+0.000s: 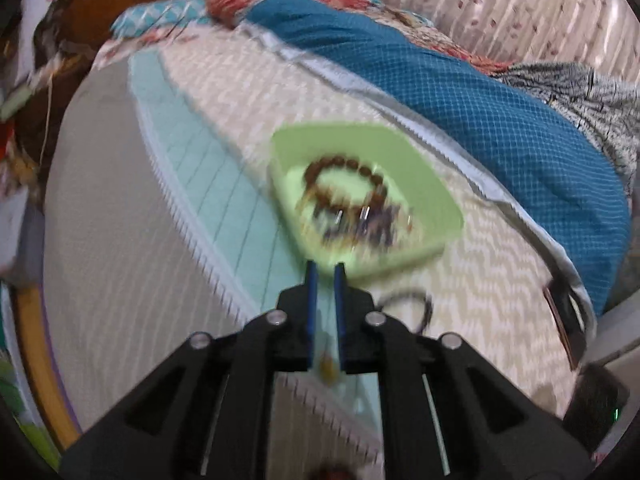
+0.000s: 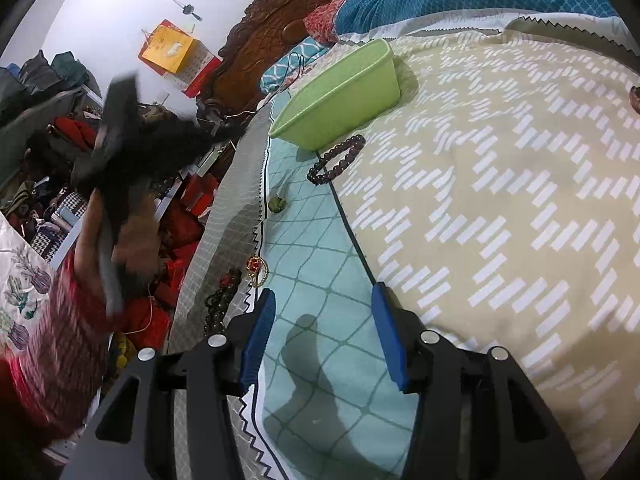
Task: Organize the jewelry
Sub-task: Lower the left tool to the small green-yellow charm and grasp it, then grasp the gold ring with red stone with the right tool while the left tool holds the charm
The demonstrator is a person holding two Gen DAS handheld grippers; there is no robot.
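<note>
Through motion blur, a brown bead bracelet (image 1: pixel 346 178) is made out in the green tub (image 1: pixel 424 168), the nearly closed left gripper (image 1: pixel 325 276) seemingly empty, while the right gripper (image 2: pixel 322 300) is held open above the bedspread (image 2: pixel 500 200).

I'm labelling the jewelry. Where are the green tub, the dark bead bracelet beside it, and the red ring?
green tub (image 2: pixel 340 100), right wrist view, on its side wall.
dark bead bracelet (image 2: pixel 337 159), right wrist view, on the beads.
red ring (image 2: pixel 256 266), right wrist view, on the red stone.
</note>
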